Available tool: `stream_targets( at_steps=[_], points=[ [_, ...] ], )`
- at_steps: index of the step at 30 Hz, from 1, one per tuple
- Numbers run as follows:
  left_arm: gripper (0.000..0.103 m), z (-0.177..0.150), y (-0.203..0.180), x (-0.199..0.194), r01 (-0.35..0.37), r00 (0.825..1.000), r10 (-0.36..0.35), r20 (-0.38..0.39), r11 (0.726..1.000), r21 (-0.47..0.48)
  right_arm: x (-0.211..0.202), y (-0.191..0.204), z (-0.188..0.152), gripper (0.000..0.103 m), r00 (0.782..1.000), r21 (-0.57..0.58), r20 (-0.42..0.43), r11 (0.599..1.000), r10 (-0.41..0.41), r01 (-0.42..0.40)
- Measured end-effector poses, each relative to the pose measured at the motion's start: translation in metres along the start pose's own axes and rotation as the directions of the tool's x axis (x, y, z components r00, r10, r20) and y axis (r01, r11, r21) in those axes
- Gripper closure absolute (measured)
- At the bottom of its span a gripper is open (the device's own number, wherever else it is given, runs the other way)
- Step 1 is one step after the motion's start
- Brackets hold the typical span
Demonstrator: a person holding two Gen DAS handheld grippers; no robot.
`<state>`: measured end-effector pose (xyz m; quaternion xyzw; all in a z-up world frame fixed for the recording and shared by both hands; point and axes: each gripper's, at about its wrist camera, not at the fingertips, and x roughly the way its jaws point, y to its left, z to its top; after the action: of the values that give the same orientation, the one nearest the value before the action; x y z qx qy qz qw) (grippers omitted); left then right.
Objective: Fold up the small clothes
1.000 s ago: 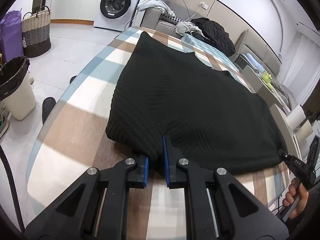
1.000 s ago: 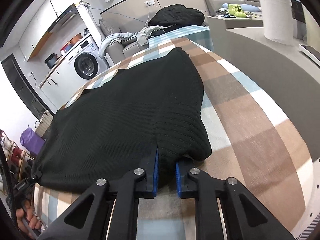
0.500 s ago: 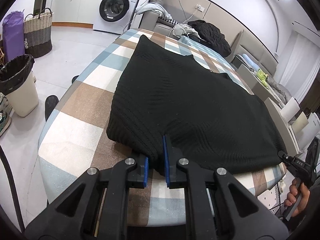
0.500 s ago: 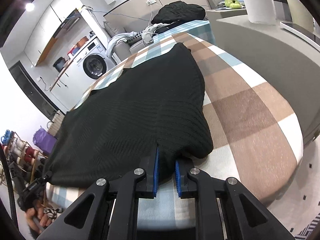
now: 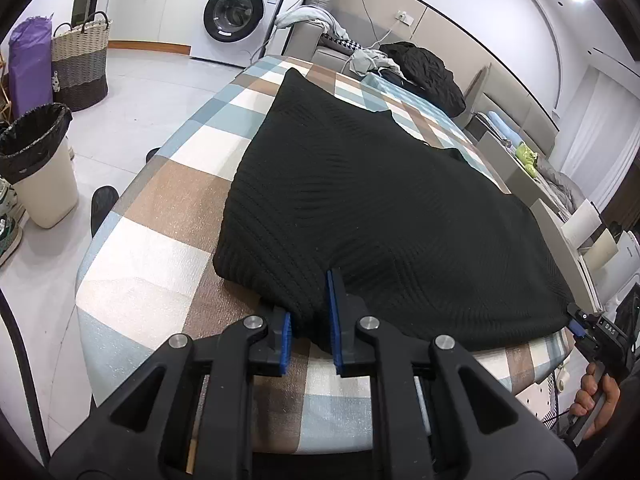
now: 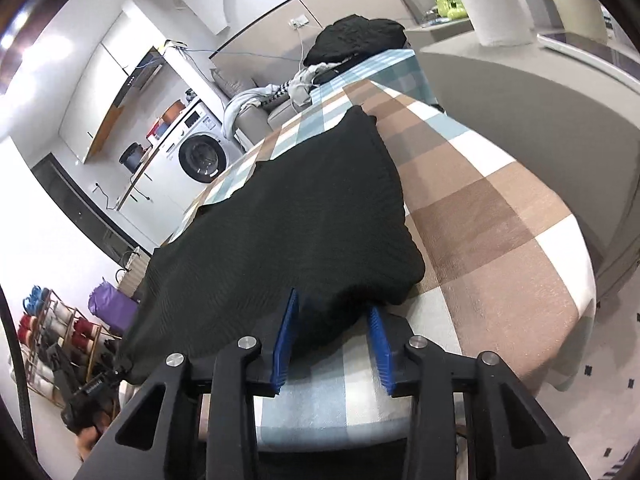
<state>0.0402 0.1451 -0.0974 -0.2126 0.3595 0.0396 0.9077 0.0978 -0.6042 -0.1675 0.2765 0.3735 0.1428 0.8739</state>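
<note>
A black knit garment lies spread flat on the checked table. My left gripper is shut on its near hem close to the left corner, with fabric bunched between the blue pads. In the right wrist view the same garment reaches the near edge of the table. My right gripper is opening: its pads stand apart with the hem lying loose between them. The right gripper also shows at the garment's far right corner, with a hand on its handle.
A lined bin, a woven basket and a washing machine stand on the floor to the left. A dark pile of clothes lies at the table's far end. A paper roll sits on the grey counter, and a shoe rack is at lower left.
Both grippers drew back toward the table's near edge, pulling the garment's hem with them. The right jaws, pinched on the hem before, have spread apart. The left grip is unchanged.
</note>
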Motion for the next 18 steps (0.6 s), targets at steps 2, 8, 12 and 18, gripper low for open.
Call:
stream_targets(
  at_steps=[2,8,12,18],
  points=[
    [0.092,0.000,0.000,0.000,0.002,1.000,-0.002,-0.001,1.000,-0.005,0.005,-0.003,0.001,0.067,1.000,0.039,-0.004,0.999,-0.004,0.004],
    [0.092,-0.002,-0.001,0.001,0.005,1.000,-0.005,-0.001,1.000,0.000,0.011,-0.002,0.007,0.066,0.999,0.071,0.026,0.997,-0.026,0.024],
    [0.092,-0.003,-0.001,0.002,0.009,1.000,-0.009,-0.001,1.000,-0.003,0.008,-0.004,0.006,0.063,0.999,0.095,0.030,0.995,-0.013,0.010],
    [0.092,-0.003,0.000,0.003,0.008,1.000,-0.008,-0.001,1.000,-0.002,-0.005,-0.013,0.007,0.054,0.999,0.129,0.039,0.992,0.000,-0.005]
  ],
)
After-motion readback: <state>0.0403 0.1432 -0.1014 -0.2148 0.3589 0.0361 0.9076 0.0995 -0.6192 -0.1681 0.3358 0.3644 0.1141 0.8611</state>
